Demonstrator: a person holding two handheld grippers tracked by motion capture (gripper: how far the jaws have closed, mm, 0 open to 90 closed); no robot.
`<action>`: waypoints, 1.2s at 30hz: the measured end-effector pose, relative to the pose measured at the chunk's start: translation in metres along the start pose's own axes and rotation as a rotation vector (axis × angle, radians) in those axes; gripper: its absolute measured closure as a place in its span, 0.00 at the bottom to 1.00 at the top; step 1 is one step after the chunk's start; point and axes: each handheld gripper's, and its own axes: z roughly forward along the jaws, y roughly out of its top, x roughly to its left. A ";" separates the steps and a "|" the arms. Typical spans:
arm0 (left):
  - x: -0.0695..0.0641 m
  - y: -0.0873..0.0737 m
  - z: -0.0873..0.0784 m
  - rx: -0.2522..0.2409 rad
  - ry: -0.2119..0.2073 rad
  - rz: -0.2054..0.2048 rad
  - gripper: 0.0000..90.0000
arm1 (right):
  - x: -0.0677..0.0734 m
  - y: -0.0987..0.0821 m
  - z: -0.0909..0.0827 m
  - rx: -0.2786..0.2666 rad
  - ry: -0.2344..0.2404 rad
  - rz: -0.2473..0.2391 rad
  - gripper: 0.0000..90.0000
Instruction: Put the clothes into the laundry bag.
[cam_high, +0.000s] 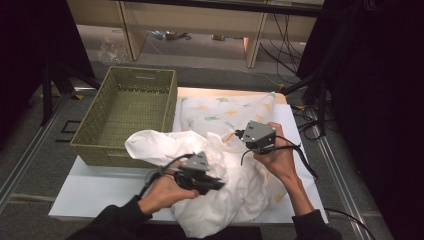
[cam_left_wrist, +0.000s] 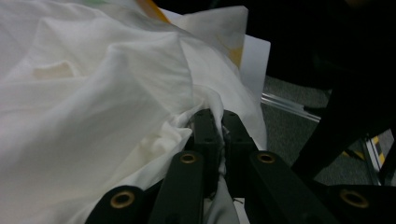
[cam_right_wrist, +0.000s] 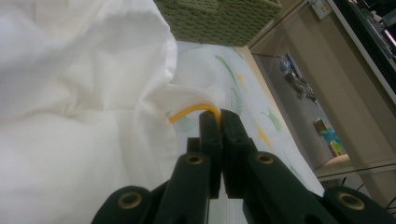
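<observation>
Centrally, a rumpled white fabric sheet printed with green and yellow leaves (cam_high: 225, 165) lies heaped on the white surface (cam_high: 95, 192), its near part bunched and its far part spread flat. The landmark is an olive-green woven rectangular basket (cam_high: 127, 112), which stands at the far left of the surface; one fold of the sheet touches the basket's near wall, and the flat printed part lies just beside its right wall.

The left gripper (cam_high: 212, 184) is held low over the bunched part, nearer the person than the basket and to its right. In the left gripper view its jaws stand pressed together, with a pinch of plain white cloth (cam_left_wrist: 205, 105) caught between them.

The right gripper (cam_high: 245, 135) is held farther right of the basket, above the sheet's middle. In the right gripper view its jaws are closed on a yellow-edged hem of the sheet (cam_right_wrist: 194, 109), and the basket (cam_right_wrist: 219, 21) appears beyond.

Both forearms wear dark sleeves (cam_high: 117, 220).
</observation>
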 end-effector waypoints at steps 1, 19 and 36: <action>-0.004 0.001 0.015 0.026 -0.013 0.011 0.96 | 0.000 0.000 0.001 0.005 0.003 0.008 1.00; 0.006 0.031 -0.035 -0.051 0.113 -0.011 0.35 | 0.002 -0.001 0.000 0.010 0.015 0.002 1.00; 0.136 -0.015 0.008 0.276 0.382 -0.190 0.18 | 0.001 0.000 0.004 0.011 0.019 -0.026 1.00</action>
